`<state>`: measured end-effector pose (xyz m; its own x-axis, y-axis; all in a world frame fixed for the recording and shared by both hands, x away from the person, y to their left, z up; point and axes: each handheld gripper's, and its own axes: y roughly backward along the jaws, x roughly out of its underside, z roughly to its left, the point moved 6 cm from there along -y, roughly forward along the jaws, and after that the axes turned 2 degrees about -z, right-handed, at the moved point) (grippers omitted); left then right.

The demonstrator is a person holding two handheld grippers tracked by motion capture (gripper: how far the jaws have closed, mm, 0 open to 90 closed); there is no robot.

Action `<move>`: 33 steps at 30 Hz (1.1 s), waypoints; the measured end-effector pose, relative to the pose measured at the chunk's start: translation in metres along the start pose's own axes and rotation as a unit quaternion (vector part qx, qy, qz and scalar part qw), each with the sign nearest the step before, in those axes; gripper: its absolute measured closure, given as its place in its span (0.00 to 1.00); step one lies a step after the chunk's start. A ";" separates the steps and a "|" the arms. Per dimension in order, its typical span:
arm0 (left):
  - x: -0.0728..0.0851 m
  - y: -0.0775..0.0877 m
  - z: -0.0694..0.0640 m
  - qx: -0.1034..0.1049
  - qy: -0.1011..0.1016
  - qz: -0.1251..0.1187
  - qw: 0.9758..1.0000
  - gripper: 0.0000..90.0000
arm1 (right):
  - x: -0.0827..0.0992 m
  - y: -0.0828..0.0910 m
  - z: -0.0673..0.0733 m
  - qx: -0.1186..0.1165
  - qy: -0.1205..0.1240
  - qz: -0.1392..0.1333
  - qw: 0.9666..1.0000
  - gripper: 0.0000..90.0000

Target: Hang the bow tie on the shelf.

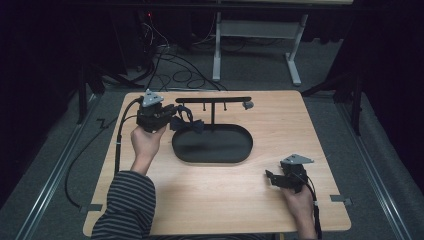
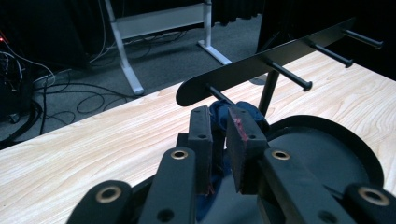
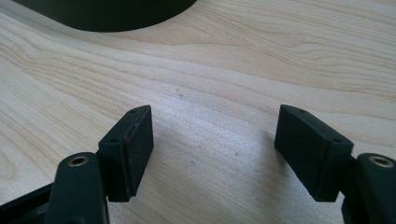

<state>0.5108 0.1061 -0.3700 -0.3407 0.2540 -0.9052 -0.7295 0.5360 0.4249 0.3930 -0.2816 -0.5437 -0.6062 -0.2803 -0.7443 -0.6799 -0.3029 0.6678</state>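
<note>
A dark blue cloth bow (image 1: 193, 125) hangs at the leftmost peg (image 2: 218, 95) of a black hanger rack (image 1: 215, 100), over the left end of a black oval tray (image 1: 212, 161). My left gripper (image 1: 174, 120) is right at it. In the left gripper view the bow (image 2: 243, 110) bulges past the tips of that gripper (image 2: 219, 112), and its jaws stand a narrow gap apart with cloth lying between them, apparently not pinched. My right gripper (image 1: 270, 178) rests low at the front right of the table, and in the right gripper view it (image 3: 215, 130) is wide open with bare wood between its jaws.
The rack's bar (image 2: 280, 58) carries further bare pegs to the right, and a small grey thing (image 1: 247, 105) hangs at its right end. The tray's rim (image 2: 362, 154) lies just beyond the left gripper. Cables and white table legs (image 1: 217, 50) stand on the floor behind the table.
</note>
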 end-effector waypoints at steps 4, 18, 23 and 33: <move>0.002 0.002 -0.002 -0.001 -0.007 0.004 1.000 0.87 | 0.000 0.000 0.000 0.000 0.000 0.001 1.000 0.33; 0.006 -0.005 -0.009 -0.008 -0.023 0.029 0.999 0.73 | 0.000 0.000 0.000 0.000 0.000 0.000 1.000 0.33; 0.005 -0.011 -0.007 -0.015 -0.017 0.030 0.999 0.73 | 0.000 0.000 0.000 0.000 0.000 0.000 1.000 0.33; -0.001 -0.015 -0.006 -0.027 -0.018 0.027 0.999 0.73 | 0.000 0.000 0.000 -0.001 -0.002 0.000 1.000 0.33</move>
<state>0.5185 0.0930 -0.3751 -0.3602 0.3106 -0.8797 -0.7416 0.4768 0.4720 0.3928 -0.2817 -0.5437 -0.6085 -0.2769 -0.7437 -0.6784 -0.3046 0.6686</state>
